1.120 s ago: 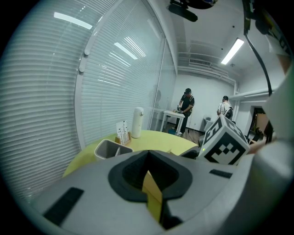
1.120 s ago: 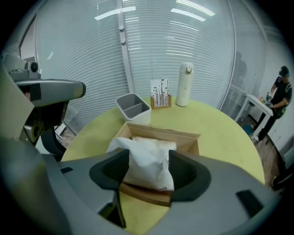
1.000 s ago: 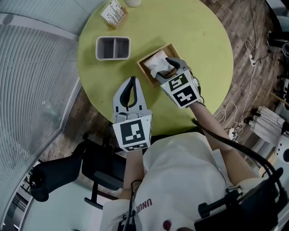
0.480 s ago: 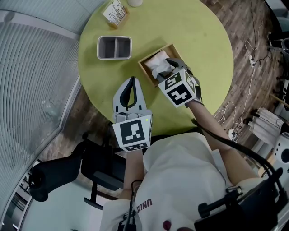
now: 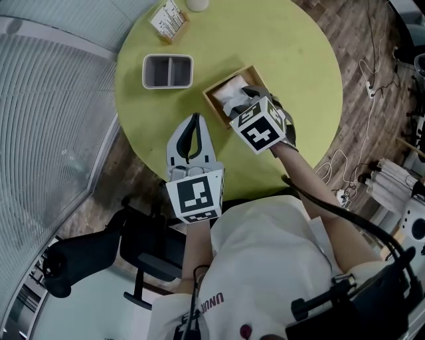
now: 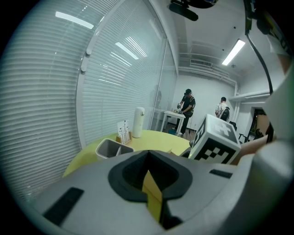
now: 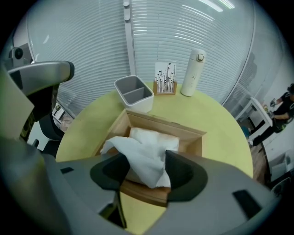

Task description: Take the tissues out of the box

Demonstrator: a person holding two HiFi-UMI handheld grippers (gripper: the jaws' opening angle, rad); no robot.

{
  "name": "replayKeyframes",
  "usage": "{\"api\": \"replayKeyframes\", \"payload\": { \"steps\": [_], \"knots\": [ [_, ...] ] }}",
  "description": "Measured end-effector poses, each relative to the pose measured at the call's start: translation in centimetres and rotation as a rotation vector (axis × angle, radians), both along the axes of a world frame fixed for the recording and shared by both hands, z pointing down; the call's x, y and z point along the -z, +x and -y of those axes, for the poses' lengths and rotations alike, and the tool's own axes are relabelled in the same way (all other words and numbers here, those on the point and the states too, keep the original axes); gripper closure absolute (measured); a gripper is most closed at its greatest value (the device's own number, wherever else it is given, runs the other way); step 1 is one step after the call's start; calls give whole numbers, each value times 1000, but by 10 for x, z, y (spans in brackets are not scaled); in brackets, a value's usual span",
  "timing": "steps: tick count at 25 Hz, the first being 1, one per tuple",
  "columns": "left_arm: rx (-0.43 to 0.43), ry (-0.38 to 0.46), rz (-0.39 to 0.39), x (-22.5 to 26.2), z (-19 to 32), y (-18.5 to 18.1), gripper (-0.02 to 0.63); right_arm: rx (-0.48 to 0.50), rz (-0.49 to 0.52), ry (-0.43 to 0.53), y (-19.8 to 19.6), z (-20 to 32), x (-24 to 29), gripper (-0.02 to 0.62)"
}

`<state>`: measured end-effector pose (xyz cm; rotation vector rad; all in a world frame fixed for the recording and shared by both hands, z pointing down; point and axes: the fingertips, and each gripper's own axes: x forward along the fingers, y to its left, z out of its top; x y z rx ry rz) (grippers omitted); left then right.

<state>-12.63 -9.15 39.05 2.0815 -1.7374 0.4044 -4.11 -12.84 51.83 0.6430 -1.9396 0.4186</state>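
Note:
A shallow wooden box [image 5: 211,106] sits on the round yellow-green table [image 5: 292,53], with white tissues [image 5: 232,91] in it. My right gripper [image 5: 248,98] hovers over the box's near side, shut on a tissue [image 7: 140,158] whose crumpled end rises from the stack [image 7: 156,137] up between the pads. The box [image 7: 190,134] lies just beyond the jaws in the right gripper view. At the table's near edge my left gripper [image 5: 193,119] is shut and holds nothing, left of the box. In the left gripper view its jaws [image 6: 149,176] are together.
A grey two-compartment bin [image 5: 167,70] stands left of the box, with a small card holder [image 5: 167,20] and a white bottle [image 7: 193,73] behind it. A chair [image 5: 99,252] is beside the person, cables lie on the floor [image 5: 372,80], and two people [image 6: 188,103] stand far off.
My right gripper has tilted and lifted slightly over the box, and the tissue has come up with it. The left gripper has stayed where it was.

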Motion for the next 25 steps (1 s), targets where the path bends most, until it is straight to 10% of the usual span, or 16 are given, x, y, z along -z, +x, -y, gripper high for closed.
{"api": "replayKeyframes", "payload": {
  "steps": [25],
  "knots": [
    [6,4,9,4,1,-1,594,50,-18,-24,0,2,1,454]
  ]
}}
